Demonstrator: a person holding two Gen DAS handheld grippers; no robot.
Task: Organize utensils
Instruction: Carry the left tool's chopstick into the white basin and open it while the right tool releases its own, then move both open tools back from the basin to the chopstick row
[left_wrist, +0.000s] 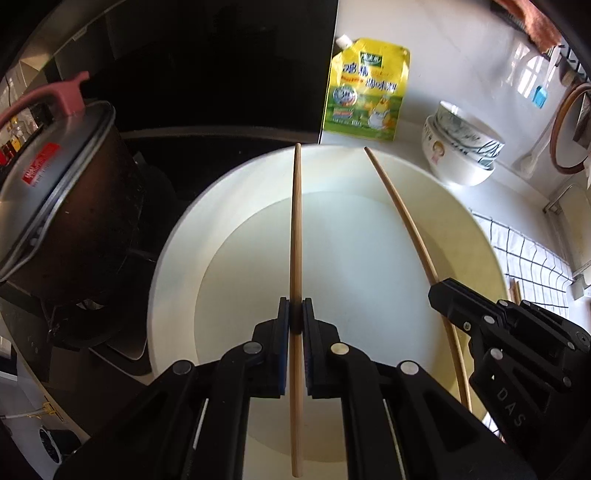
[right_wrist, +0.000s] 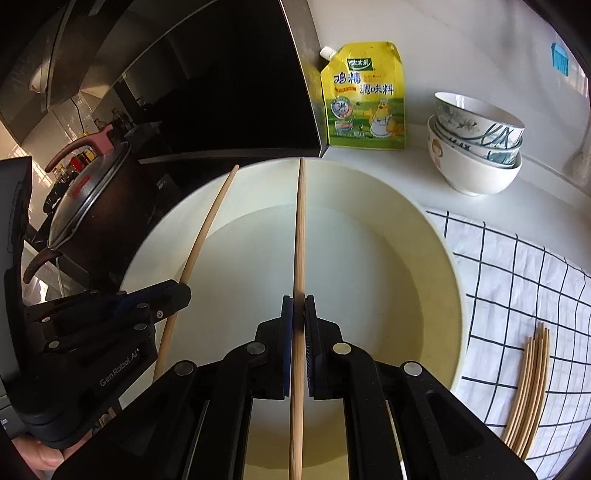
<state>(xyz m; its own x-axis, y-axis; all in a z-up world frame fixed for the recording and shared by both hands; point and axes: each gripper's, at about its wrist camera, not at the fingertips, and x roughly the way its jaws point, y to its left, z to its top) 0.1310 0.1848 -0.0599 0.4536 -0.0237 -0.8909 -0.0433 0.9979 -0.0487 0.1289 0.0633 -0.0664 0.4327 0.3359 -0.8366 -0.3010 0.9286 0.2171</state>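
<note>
Over a white basin (left_wrist: 177, 236) on the pale kitchen counter (right_wrist: 369, 173), the left gripper (left_wrist: 295, 314) pinches one bamboo chopstick (left_wrist: 295, 229). The right gripper (right_wrist: 298, 314) clamps another chopstick (right_wrist: 300, 229) (each runs straight out between its closed jaws). More chopsticks (right_wrist: 532, 387) lie on the checked cloth (right_wrist: 517, 277) beside the basin.

Cream-white basin (right_wrist: 439, 258); tan wooden chopsticks (right_wrist: 528, 387) on a white cloth (right_wrist: 517, 273) with dark grid lines at four o'clock; yellow-green seasoning pouch (right_wrist: 364, 98) at twelve.

Black grippers (left_wrist: 295, 314) — silver screws (blue pads)
</note>
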